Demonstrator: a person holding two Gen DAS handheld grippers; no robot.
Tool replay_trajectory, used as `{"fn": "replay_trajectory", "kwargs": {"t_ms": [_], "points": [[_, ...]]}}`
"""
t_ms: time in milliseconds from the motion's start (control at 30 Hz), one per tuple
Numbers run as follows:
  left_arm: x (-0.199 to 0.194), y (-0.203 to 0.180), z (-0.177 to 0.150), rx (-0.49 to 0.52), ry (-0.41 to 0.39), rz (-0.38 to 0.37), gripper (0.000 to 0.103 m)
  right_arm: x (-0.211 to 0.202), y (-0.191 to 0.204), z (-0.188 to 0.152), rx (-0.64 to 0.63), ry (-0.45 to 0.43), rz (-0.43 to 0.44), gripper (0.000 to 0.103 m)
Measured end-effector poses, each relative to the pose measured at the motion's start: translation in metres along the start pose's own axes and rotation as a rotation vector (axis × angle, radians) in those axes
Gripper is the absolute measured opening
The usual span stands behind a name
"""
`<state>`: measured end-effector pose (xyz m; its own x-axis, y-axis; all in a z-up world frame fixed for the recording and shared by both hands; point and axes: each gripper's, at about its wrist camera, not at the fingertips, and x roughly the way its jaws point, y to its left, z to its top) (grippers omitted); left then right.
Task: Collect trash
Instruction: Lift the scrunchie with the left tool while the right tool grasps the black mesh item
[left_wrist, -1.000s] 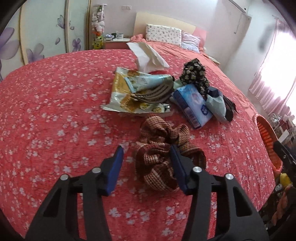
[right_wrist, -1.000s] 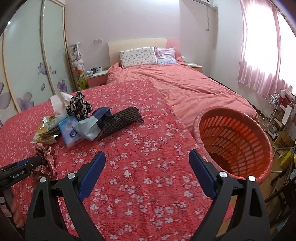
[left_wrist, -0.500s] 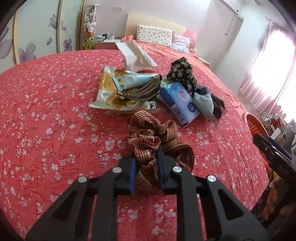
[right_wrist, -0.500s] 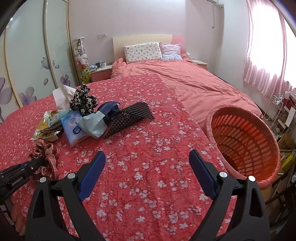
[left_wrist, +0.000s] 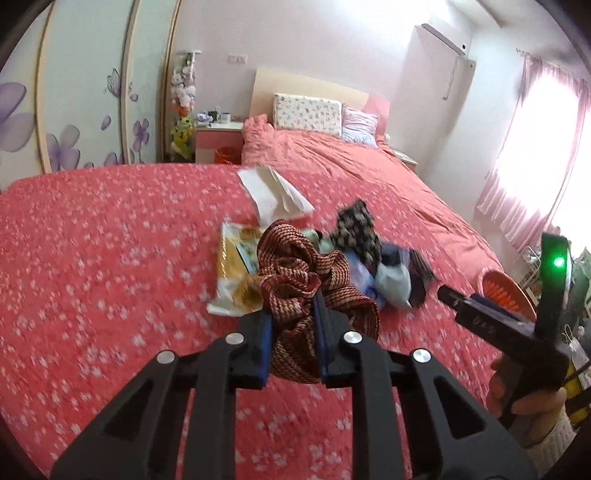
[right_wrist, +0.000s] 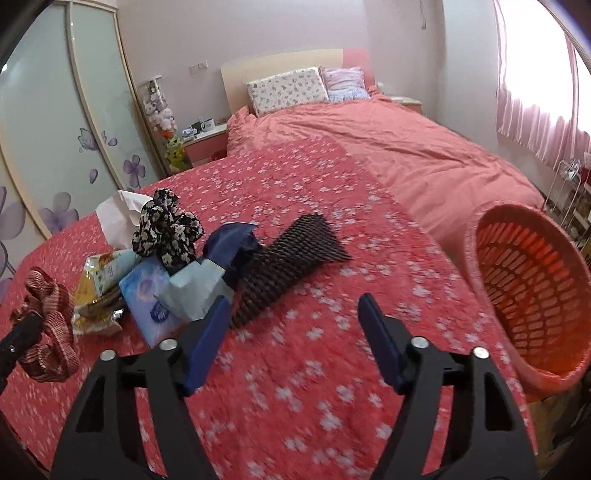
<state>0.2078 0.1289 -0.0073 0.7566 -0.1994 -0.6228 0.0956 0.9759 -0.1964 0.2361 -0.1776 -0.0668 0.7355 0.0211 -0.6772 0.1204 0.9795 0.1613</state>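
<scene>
My left gripper (left_wrist: 293, 325) is shut on a red-brown woven scrunchie (left_wrist: 295, 269) and holds it lifted above the red floral bedspread; it also shows at the left of the right wrist view (right_wrist: 44, 314). My right gripper (right_wrist: 295, 328) is open and empty above the bedspread. Ahead of it lies a pile: a black mesh sleeve (right_wrist: 291, 262), a blue tissue pack (right_wrist: 147, 295), a pale crumpled wrapper (right_wrist: 195, 288), a floral scrunchie (right_wrist: 166, 229), a yellow snack bag (right_wrist: 99, 273) and white paper (right_wrist: 118, 214). An orange basket (right_wrist: 535, 288) stands at the right.
The bed (right_wrist: 406, 155) with two pillows (right_wrist: 288, 88) runs to the headboard. A wardrobe (right_wrist: 55, 129) with flower doors is at the left, a nightstand (right_wrist: 205, 140) behind. Pink curtains (right_wrist: 535, 92) hang at the right.
My left gripper closed on the woven scrunchie and lifted it off the bedspread. My right gripper moved forward toward the pile, still open.
</scene>
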Motion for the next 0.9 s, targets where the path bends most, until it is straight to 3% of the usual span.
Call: {"fn": "replay_trajectory", "kwargs": {"t_ms": [267, 367, 500, 900], "points": [[0.013, 0.010, 0.009, -0.027, 0.012, 0.016, 0.019, 0.024, 0.019, 0.004, -0.022, 0.029, -0.026, 0.052], [0.018, 0.010, 0.008, -0.029, 0.026, 0.015, 0.019, 0.031, 0.017, 0.001, -0.020, 0.052, -0.047, 0.039], [0.022, 0.012, 0.007, -0.031, 0.037, 0.015, 0.019, 0.030, 0.008, -0.001, -0.002, 0.052, -0.050, 0.010], [0.019, -0.012, 0.012, -0.007, 0.026, -0.011, 0.019, -0.021, -0.030, 0.007, 0.049, -0.058, 0.014, 0.006]]}}
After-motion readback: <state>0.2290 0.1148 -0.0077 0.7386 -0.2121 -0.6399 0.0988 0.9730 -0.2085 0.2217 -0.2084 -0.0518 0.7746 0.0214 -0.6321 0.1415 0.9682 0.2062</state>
